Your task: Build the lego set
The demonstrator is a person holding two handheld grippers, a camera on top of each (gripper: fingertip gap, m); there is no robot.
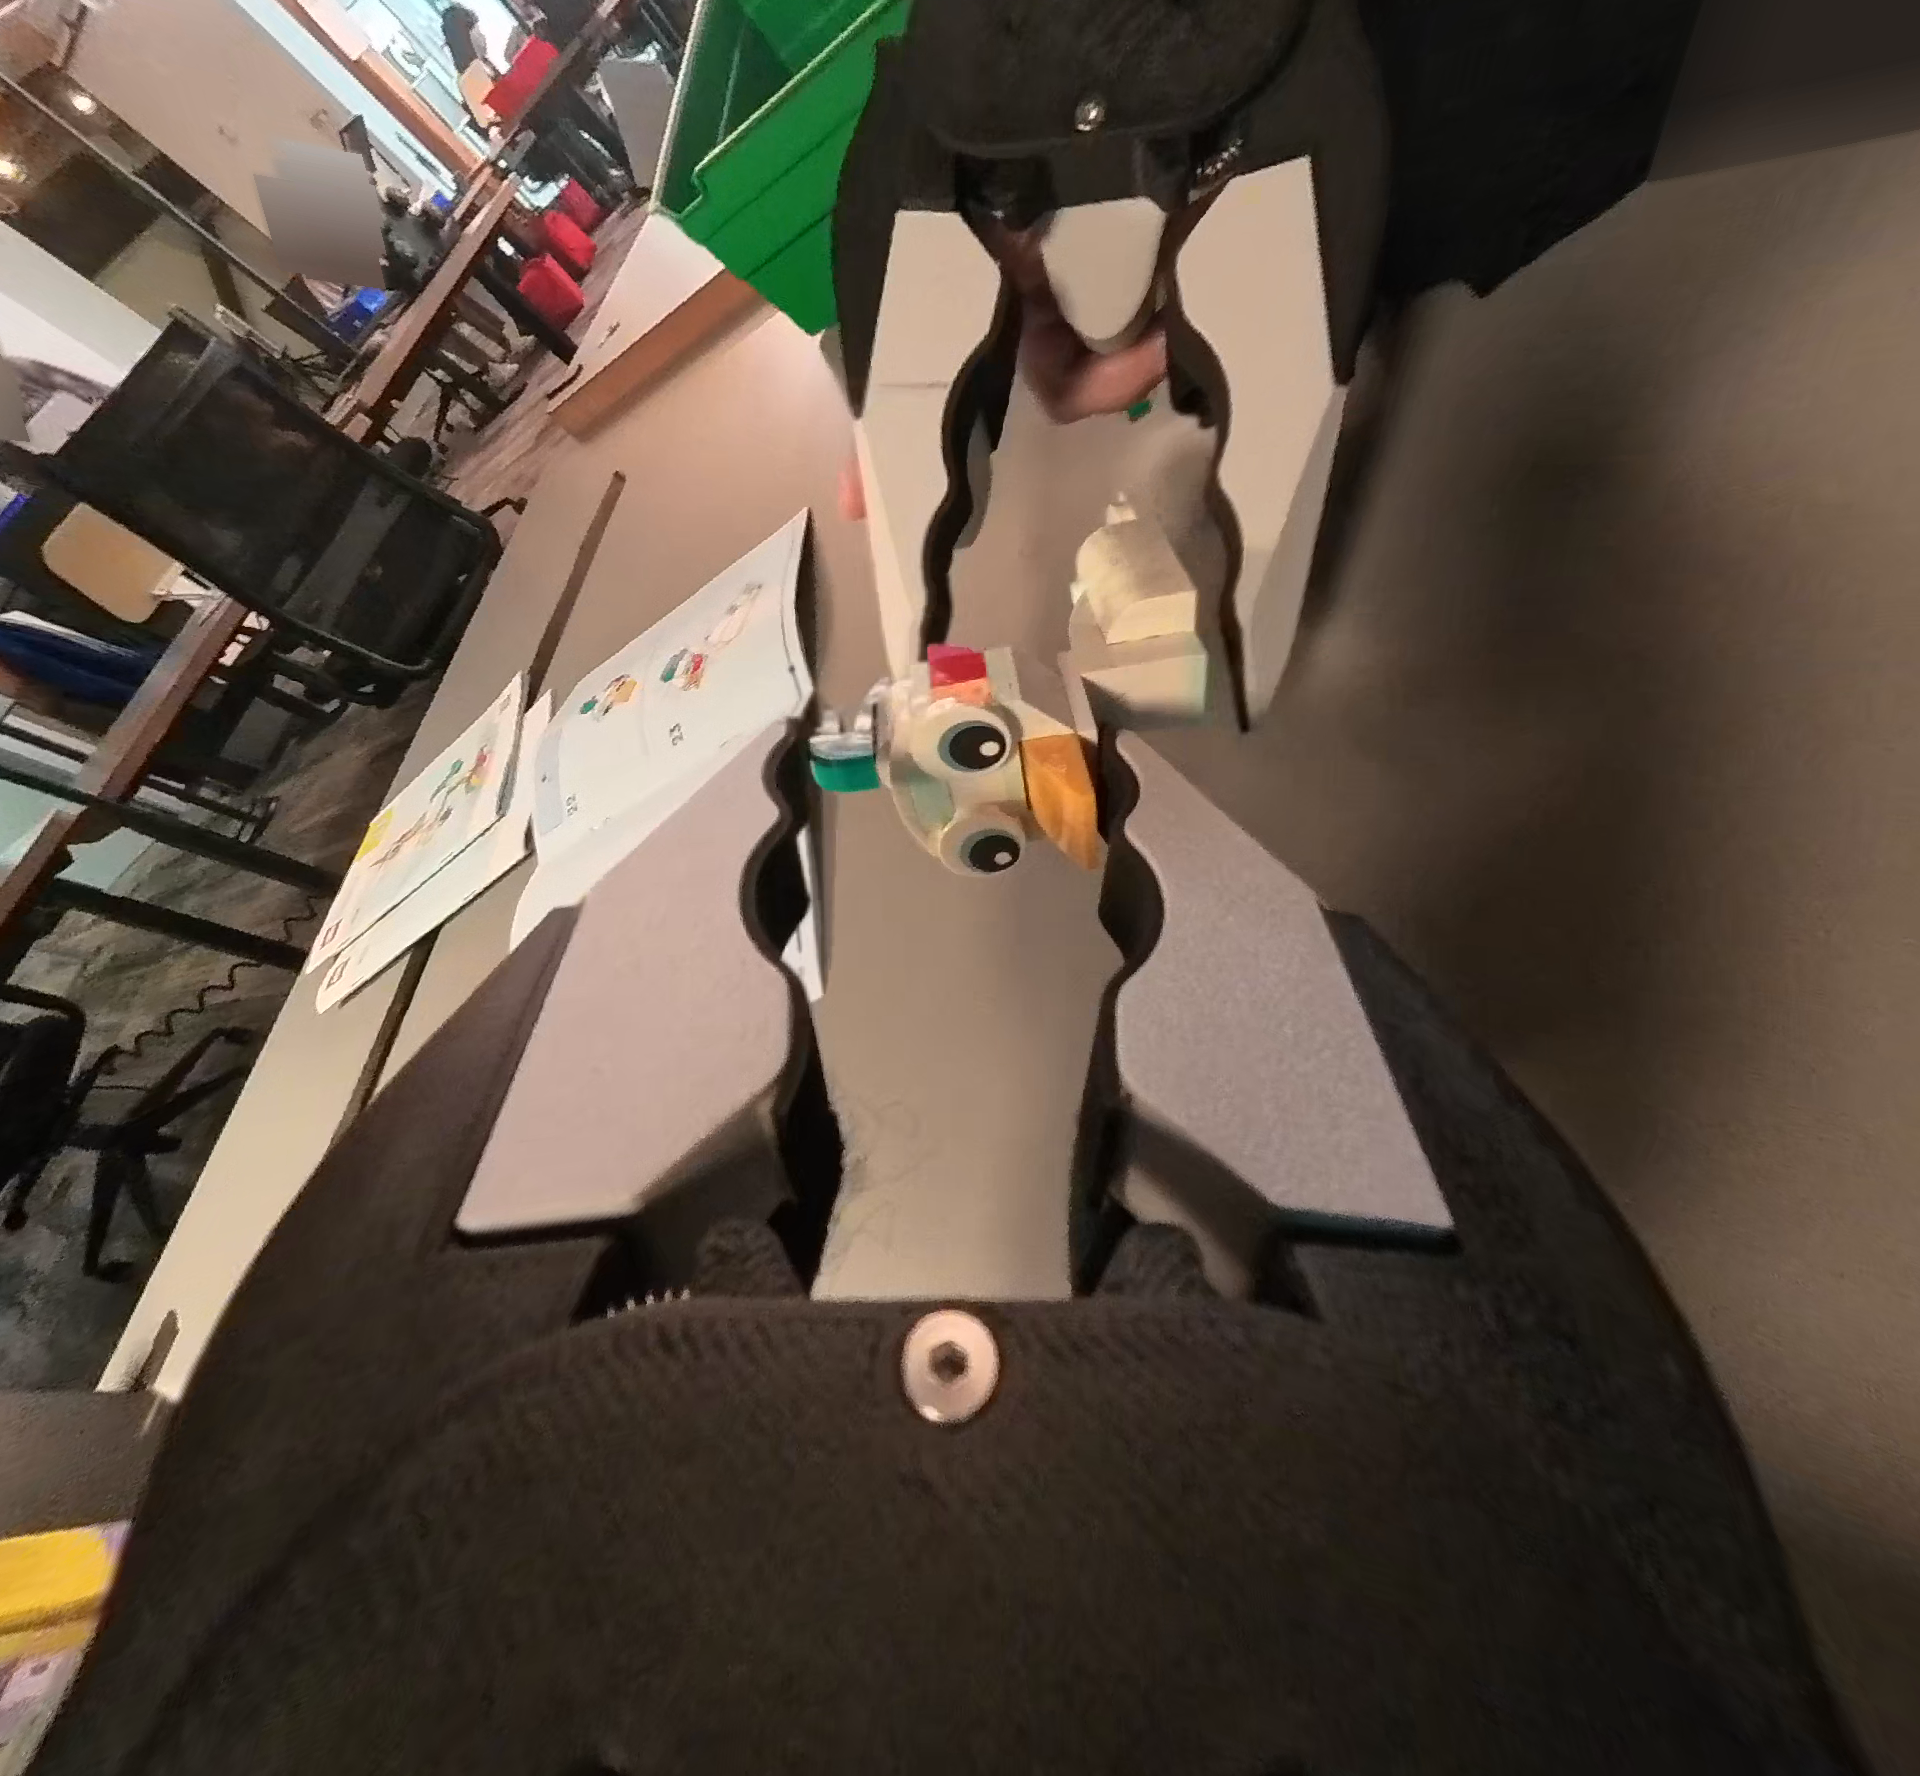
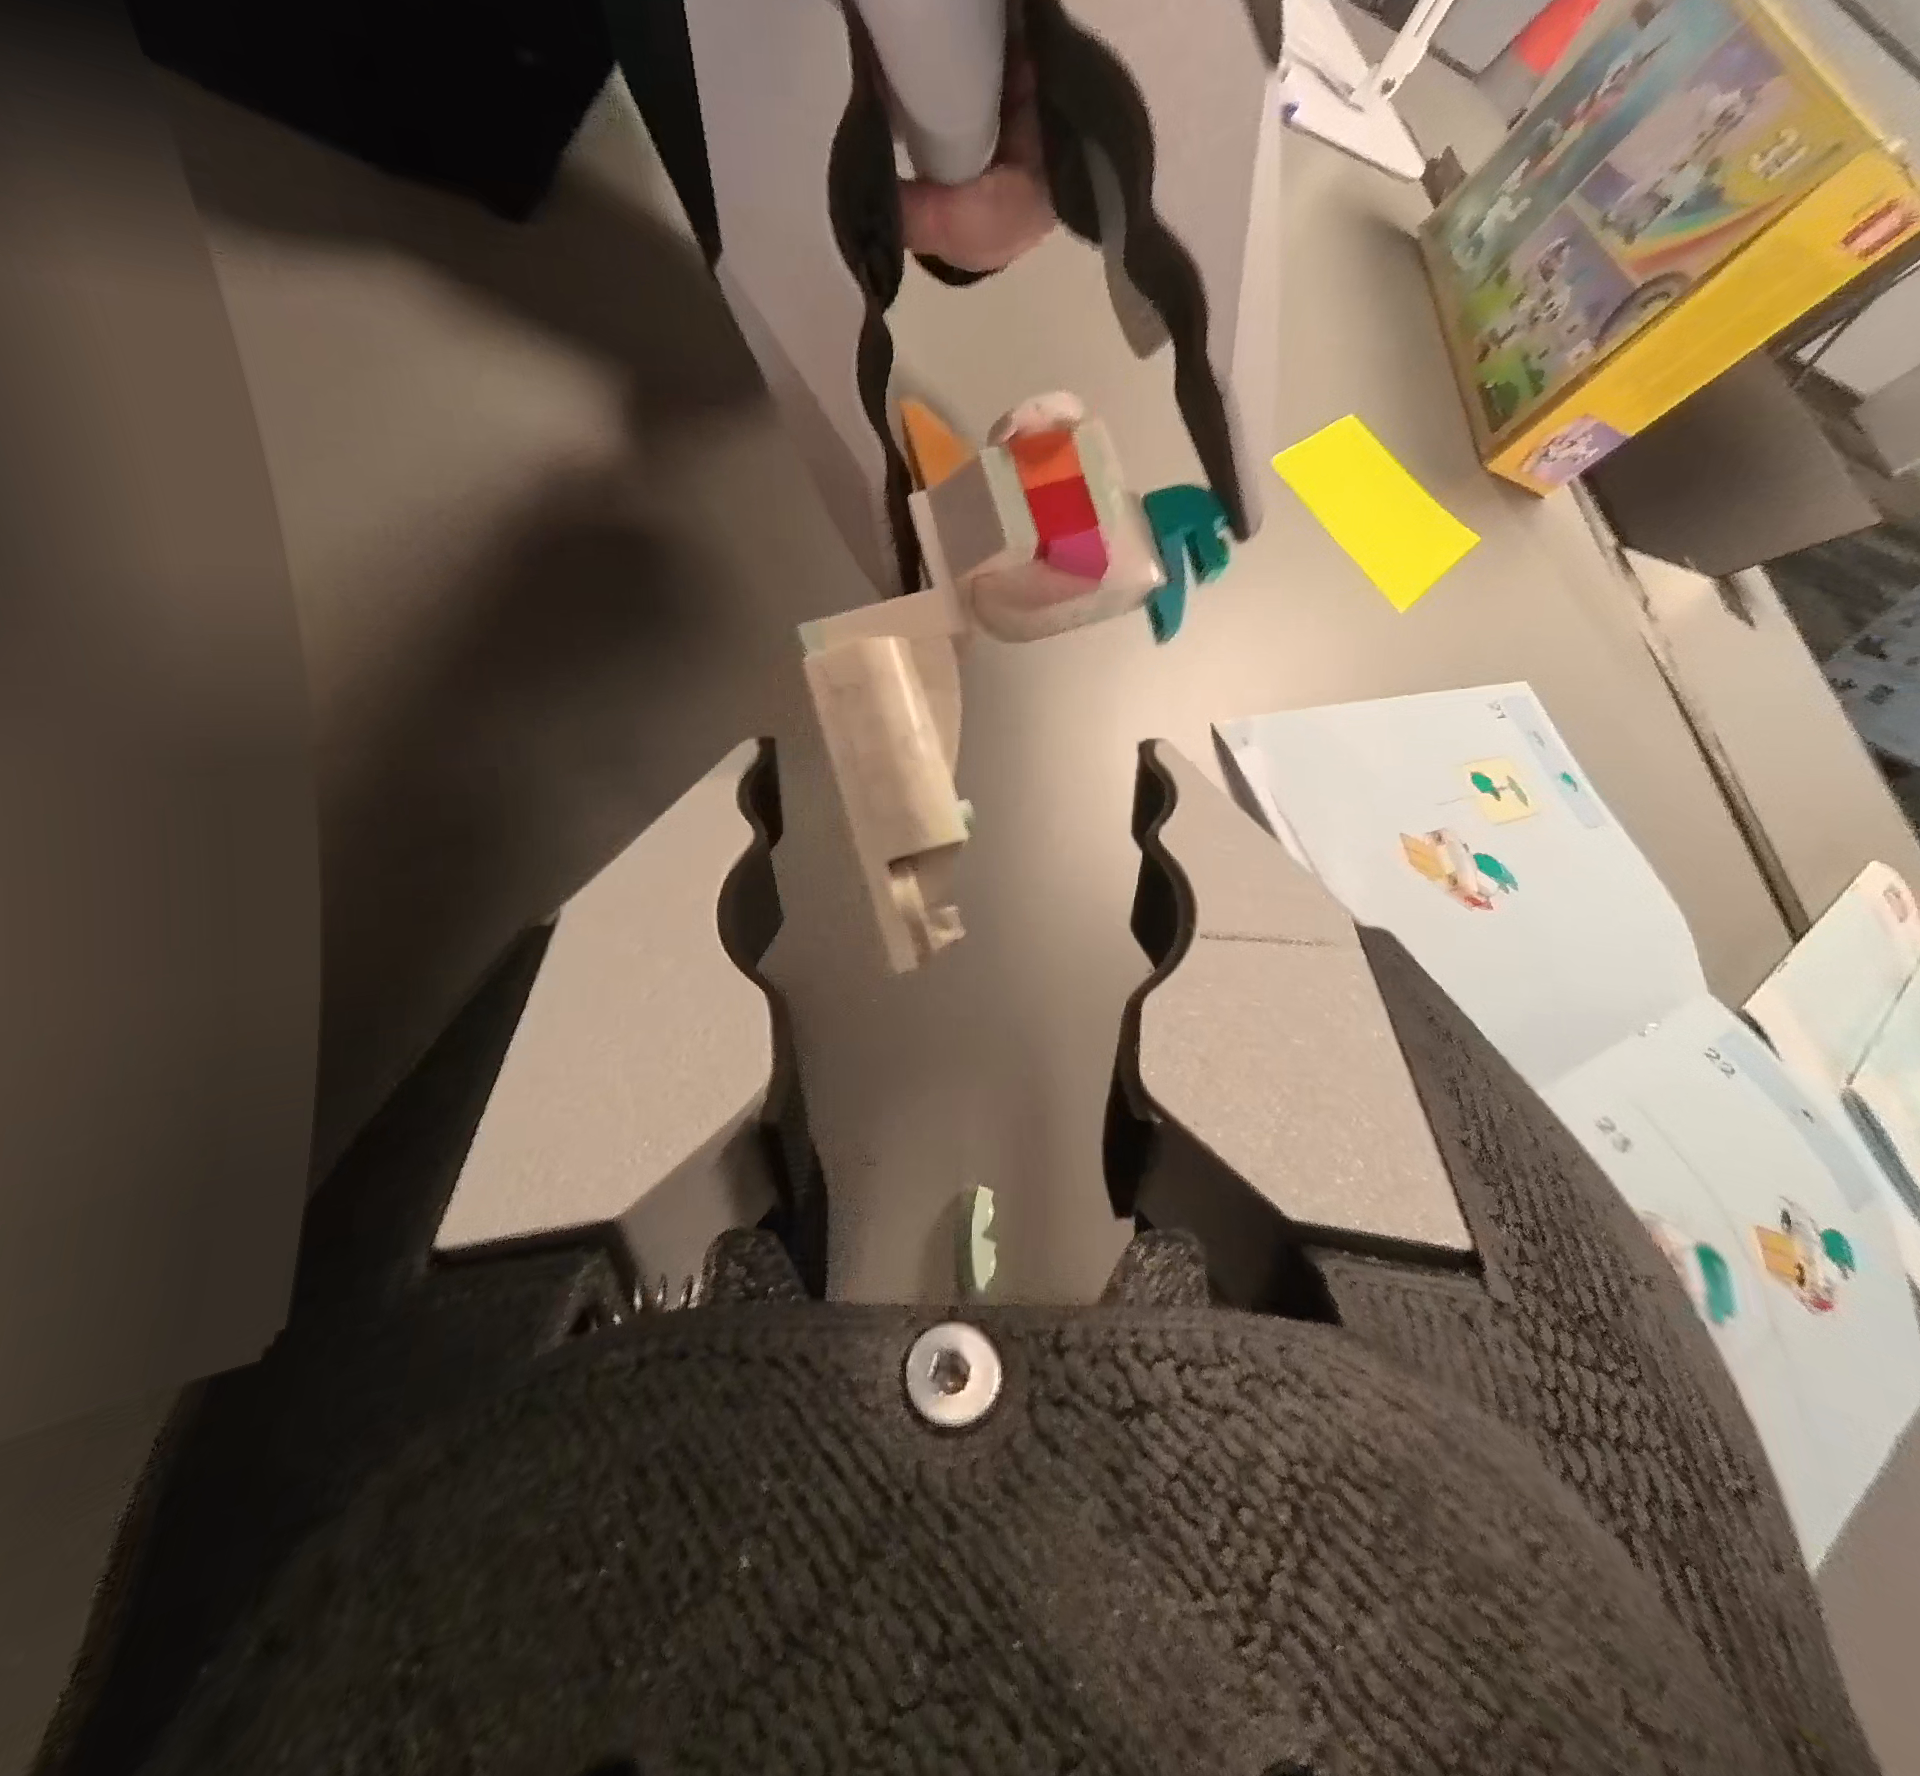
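Between left gripper (image 1: 951,770) fingers, clamped: bird head (image 1: 982,786). Right gripper (image 2: 956,791) spread apart, white body piece (image 2: 894,791) between, touching neither. Booklet (image 2: 1475,895) near worktop (image 2: 1039,1051) edge.

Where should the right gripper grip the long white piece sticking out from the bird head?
Mid-length on its two long sides, coming in from its free end. The long white piece lies lengthwise between the open right gripper's fingers; the left gripper holds the bird head at its far end.

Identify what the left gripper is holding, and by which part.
The left gripper pinches the lego bird head across its width: one finger against its teal piece, the other against its orange beak.
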